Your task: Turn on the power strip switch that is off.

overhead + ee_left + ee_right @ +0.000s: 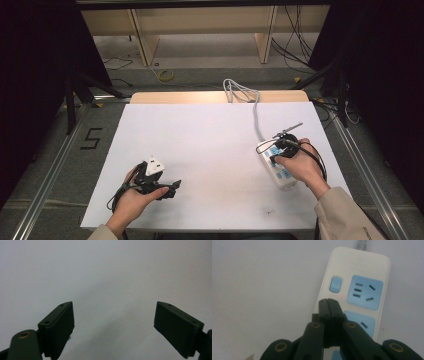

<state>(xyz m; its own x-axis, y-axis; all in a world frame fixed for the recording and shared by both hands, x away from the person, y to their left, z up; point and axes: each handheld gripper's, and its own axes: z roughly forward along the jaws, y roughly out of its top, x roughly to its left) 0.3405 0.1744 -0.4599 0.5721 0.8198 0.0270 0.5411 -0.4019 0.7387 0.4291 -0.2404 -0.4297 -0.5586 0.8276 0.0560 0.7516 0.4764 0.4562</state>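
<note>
Over power strip (352,287): right gripper (328,302) jaws shut; embossed marking unreadable.

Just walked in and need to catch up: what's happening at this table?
A person sits at a white table with a gripper in each hand. The right gripper has its jaws shut with nothing between them, its tip over a white power strip with blue sockets, just below the strip's blue switch; whether it touches the strip I cannot tell. The strip's grey cable runs off the far edge. The left gripper is open, holding nothing, above bare table.
</note>
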